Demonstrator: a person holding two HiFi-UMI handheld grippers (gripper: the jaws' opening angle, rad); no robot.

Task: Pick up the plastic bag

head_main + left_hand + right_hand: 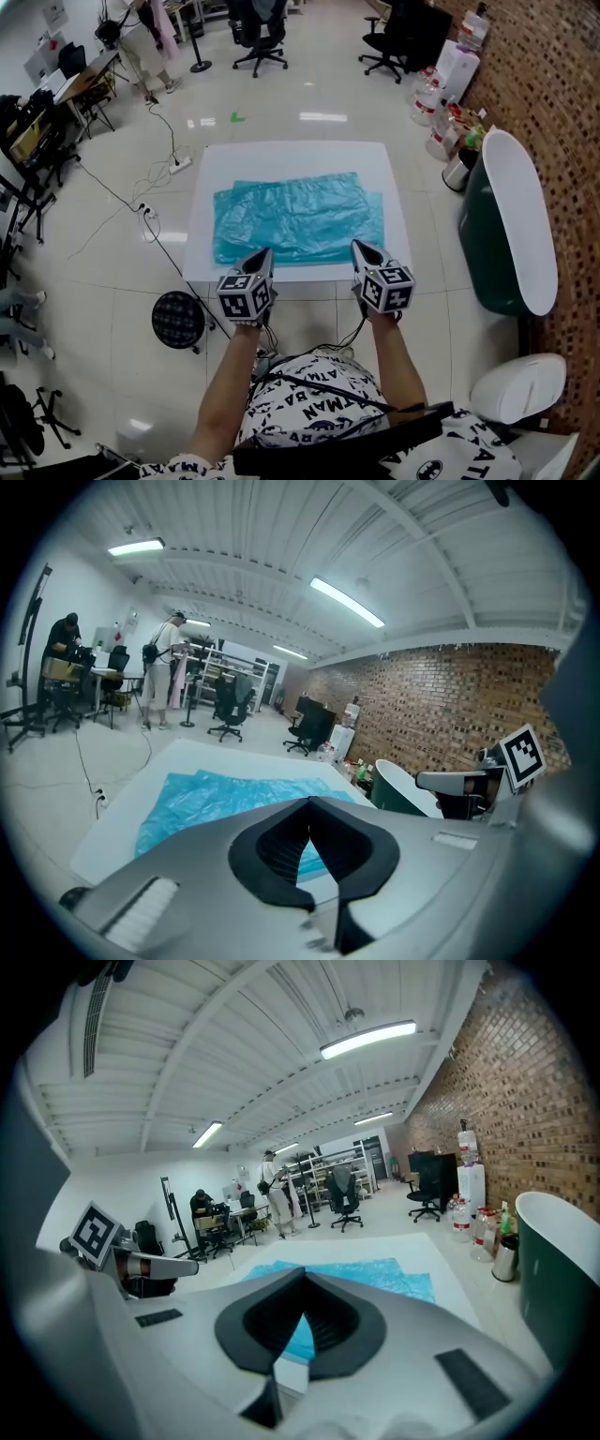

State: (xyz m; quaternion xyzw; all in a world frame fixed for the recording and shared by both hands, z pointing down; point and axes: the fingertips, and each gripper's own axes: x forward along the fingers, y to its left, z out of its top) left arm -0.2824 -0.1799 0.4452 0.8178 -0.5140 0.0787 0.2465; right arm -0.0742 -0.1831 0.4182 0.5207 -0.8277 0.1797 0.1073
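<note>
A teal plastic bag [300, 216] lies spread flat on the white table [291, 155]. Both grippers hover side by side over the table's near edge and point at the bag's near border. The left gripper [266, 251] is shut with nothing between its tips, just short of the bag's front left part. Its own view shows the closed tips [309, 805] with the bag [211, 803] beyond them. At the bag's front right, the right gripper [358, 245] is also shut and empty. In its view the joined tips [302, 1277] stand before the bag [375, 1274].
A dark green tub with a white lid [511, 225] stands right of the table, a white lidded bin [520, 389] nearer me. A black round stool [178, 319] sits at the table's front left, cables [141, 202] trail on the floor, and office chairs [260, 33] stand behind.
</note>
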